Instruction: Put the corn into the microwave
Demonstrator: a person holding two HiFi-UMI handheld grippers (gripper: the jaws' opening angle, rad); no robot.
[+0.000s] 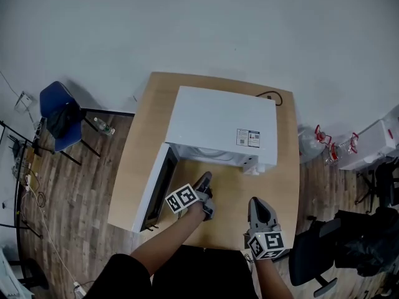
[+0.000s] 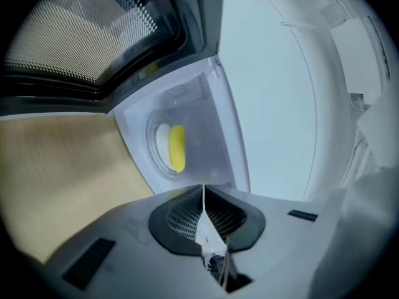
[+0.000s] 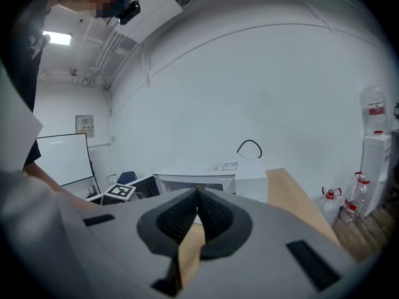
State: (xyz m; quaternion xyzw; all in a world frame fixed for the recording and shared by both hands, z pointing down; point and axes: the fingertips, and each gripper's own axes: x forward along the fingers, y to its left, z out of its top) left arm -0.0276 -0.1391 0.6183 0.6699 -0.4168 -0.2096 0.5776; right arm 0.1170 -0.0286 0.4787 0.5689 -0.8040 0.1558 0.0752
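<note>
Left gripper (image 1: 204, 179) jaws pinched together, empty, near light wooden tabletop's (image 1: 285, 143) front edge; right gripper (image 1: 256, 204) likewise. Only left gripper view shows yellow corn cob (image 2: 177, 147) inside open white box microwave (image 1: 221, 126).

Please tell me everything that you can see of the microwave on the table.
The microwave is a white box that stands on the far half of the wooden table. Its door, white with a dark window, is swung open to the left. A label sits on its top, and a black cable comes out behind it. Inside, the yellow corn lies on the round turntable.
</note>
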